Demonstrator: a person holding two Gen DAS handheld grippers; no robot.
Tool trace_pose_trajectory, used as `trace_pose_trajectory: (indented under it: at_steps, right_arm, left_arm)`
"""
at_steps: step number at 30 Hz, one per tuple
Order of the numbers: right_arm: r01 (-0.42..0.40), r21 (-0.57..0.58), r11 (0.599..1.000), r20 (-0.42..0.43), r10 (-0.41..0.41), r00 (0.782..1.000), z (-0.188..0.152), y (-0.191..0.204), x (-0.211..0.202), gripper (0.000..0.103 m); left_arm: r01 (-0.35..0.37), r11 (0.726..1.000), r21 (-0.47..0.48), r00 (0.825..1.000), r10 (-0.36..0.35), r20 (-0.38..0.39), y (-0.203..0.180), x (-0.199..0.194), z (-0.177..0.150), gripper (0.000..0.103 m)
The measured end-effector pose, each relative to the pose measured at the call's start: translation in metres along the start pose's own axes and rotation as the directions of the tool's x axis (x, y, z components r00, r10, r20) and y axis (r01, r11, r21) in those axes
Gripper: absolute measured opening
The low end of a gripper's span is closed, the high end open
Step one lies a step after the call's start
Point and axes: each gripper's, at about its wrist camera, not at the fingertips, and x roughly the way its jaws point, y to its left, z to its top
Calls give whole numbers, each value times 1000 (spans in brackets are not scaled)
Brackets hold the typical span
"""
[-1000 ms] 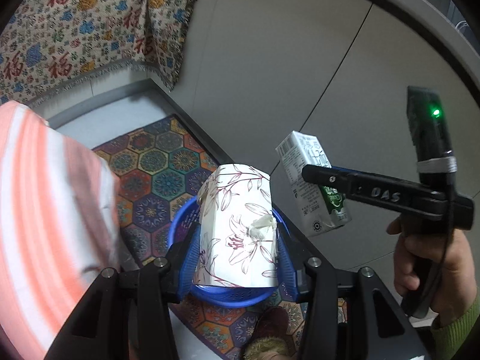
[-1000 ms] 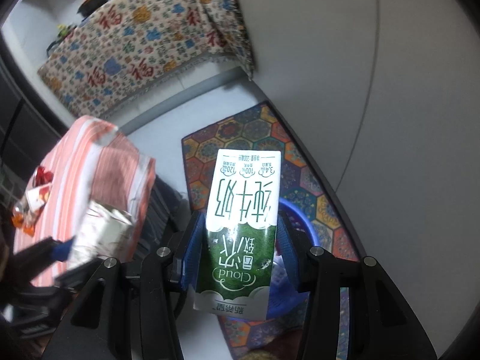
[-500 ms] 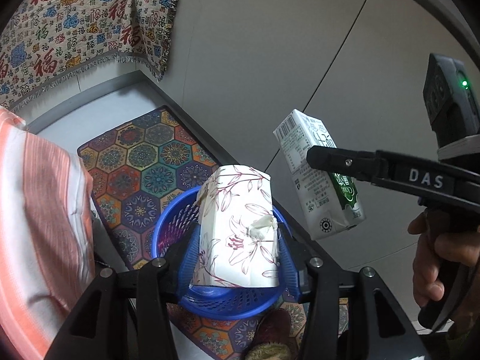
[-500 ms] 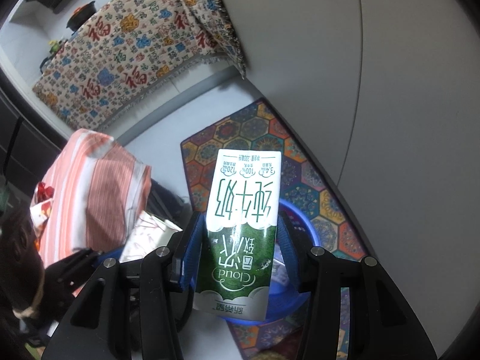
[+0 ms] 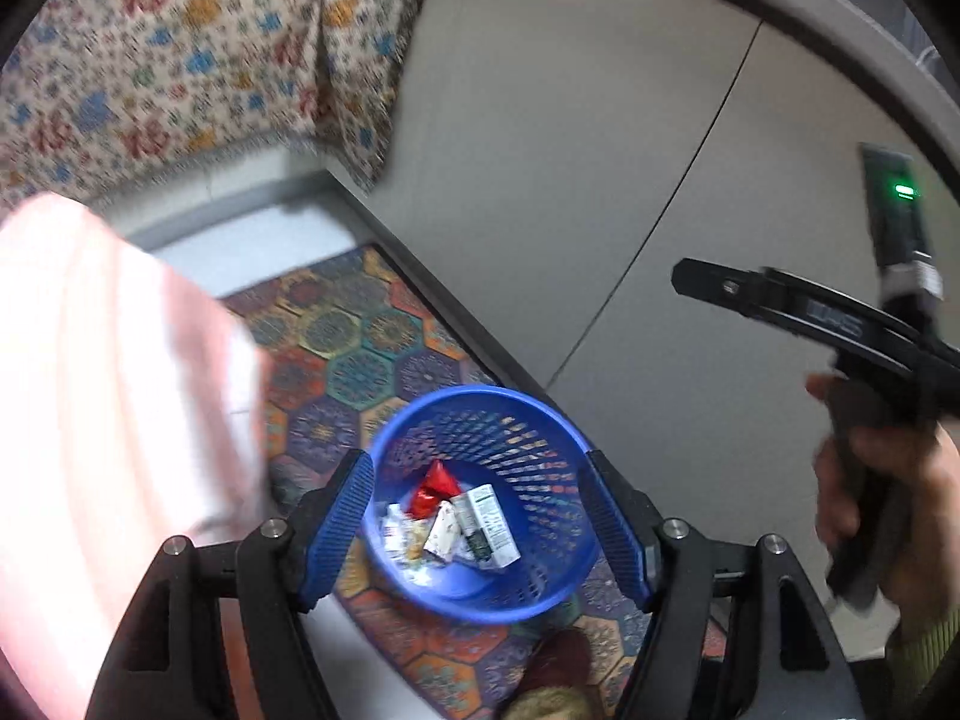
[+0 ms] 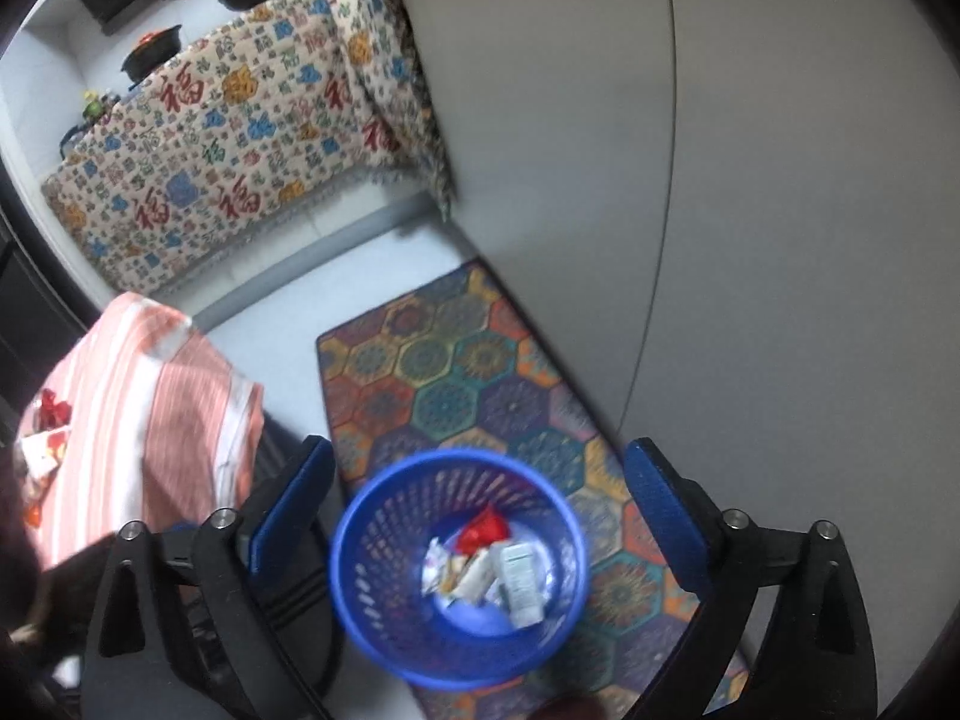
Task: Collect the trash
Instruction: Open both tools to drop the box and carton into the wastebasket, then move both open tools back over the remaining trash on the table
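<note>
A blue mesh basket point(image 5: 540, 420) point(image 6: 372, 516) stands on the patterned rug below both grippers. In it lie the green-and-white milk carton point(image 5: 487, 521) point(image 6: 521, 582), the floral carton point(image 5: 443, 531) point(image 6: 474, 579), a red wrapper point(image 5: 431, 487) point(image 6: 483, 529) and other scraps. My left gripper point(image 5: 480, 519) hangs over the basket, its jaws opening with nothing between them. My right gripper point(image 6: 474, 501) is above the basket too, jaws opening wide and empty. In the left wrist view the right gripper's finger point(image 5: 738, 288) reaches in from the right, held by a hand point(image 5: 882, 468).
A hexagon-patterned rug point(image 6: 432, 372) lies along the grey wall point(image 6: 750, 180). A table with an orange-striped cloth point(image 6: 150, 414) stands left, with red wrappers point(image 6: 51, 414) on it. A patterned cloth point(image 6: 228, 144) covers a counter at the back, pans on top.
Both grippers opened and let go: the floral carton and the milk carton have dropped into the blue basket. Both views shifted slightly over the basket.
</note>
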Motion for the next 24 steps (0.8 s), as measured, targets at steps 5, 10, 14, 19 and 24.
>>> trace_pose_trajectory:
  at_steps: [5, 10, 14, 19, 24]
  right_arm:
    - [30, -74, 997, 42, -27, 999, 3, 25, -9, 100]
    - [12, -194, 981, 74, 3, 997, -4, 76, -27, 100]
    - [-62, -281, 958, 74, 86, 994, -22, 141, -42, 100]
    - [-240, -396, 886, 10, 266, 964, -66, 250, -57, 100]
    - [-357, -550, 755, -116, 354, 928, -126, 354, -58, 100]
  left_arm:
    - [-70, 997, -25, 997, 70, 34, 31, -65, -33, 74]
    - [-218, 973, -72, 975, 220, 14, 82, -120, -82, 74]
    - [-347, 927, -140, 937, 350, -3, 137, -162, -125, 74]
    - [-441, 867, -234, 892, 451, -9, 197, -207, -163, 74]
    - [-492, 814, -310, 861, 508, -34, 247, -230, -182, 74]
